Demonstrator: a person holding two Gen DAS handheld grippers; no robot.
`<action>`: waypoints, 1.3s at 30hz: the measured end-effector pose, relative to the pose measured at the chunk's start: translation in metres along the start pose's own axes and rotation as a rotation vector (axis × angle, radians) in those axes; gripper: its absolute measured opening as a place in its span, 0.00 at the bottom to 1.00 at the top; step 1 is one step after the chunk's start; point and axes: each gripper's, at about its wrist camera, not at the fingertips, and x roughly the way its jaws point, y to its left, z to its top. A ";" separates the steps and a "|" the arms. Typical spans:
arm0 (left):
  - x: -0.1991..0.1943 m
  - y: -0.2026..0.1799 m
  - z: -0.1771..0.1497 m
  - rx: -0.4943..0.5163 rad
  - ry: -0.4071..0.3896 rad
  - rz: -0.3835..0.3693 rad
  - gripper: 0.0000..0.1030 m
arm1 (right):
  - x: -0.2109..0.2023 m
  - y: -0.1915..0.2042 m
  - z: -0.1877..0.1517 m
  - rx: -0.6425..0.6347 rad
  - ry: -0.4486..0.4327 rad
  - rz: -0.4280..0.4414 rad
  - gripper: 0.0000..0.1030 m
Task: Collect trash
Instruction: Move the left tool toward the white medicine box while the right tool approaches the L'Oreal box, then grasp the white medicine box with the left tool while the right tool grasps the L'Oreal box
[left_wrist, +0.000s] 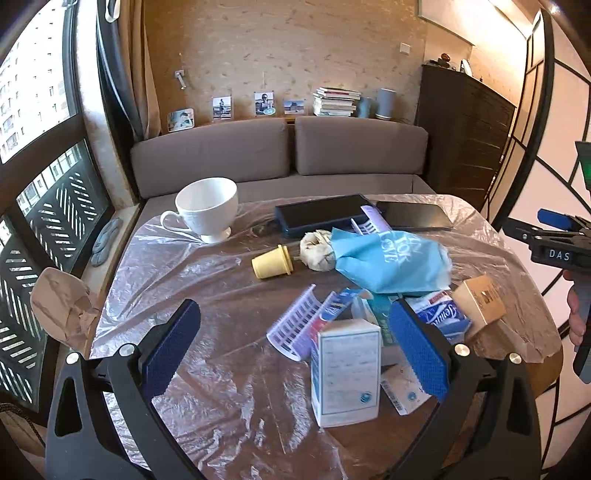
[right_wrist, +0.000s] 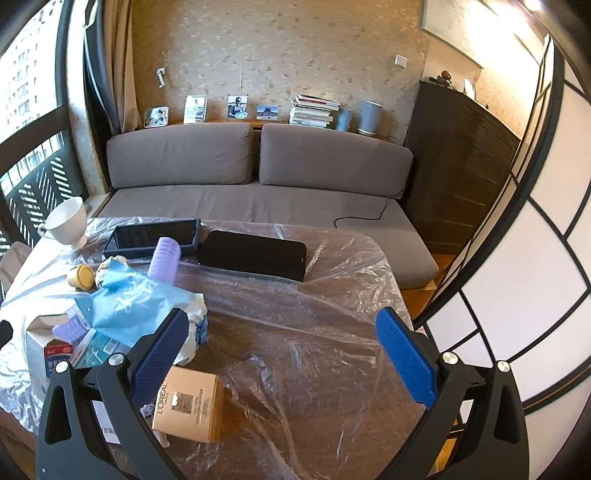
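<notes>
left gripper (left_wrist: 295, 347) spread wide, empty, straddling white carton (left_wrist: 345, 373) | right gripper (right_wrist: 284, 358) also wide, empty | risk: carton beside teacup (left_wrist: 207, 208) tips when i pinch it

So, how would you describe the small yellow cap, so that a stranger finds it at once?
Start at the white teacup on the plastic-covered table. Just right of its foot, before the crumpled paper ball, lies the cap, tipped on its side. Nothing else there is yellow.

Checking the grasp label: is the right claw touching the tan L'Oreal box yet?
Cannot tell. In the right wrist view the open right claw has its left finger overlapping the box's top corner, but no view shows contact or gap plainly.
</notes>
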 end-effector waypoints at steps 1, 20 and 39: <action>0.000 -0.002 -0.001 0.002 0.002 -0.002 0.99 | 0.000 0.002 -0.001 -0.004 0.002 0.004 0.96; 0.030 -0.029 -0.042 0.045 0.115 -0.042 0.99 | 0.033 0.041 -0.050 -0.035 0.155 0.163 0.96; 0.053 -0.024 -0.045 0.029 0.130 -0.042 0.99 | 0.051 0.025 -0.064 0.011 0.179 0.149 0.89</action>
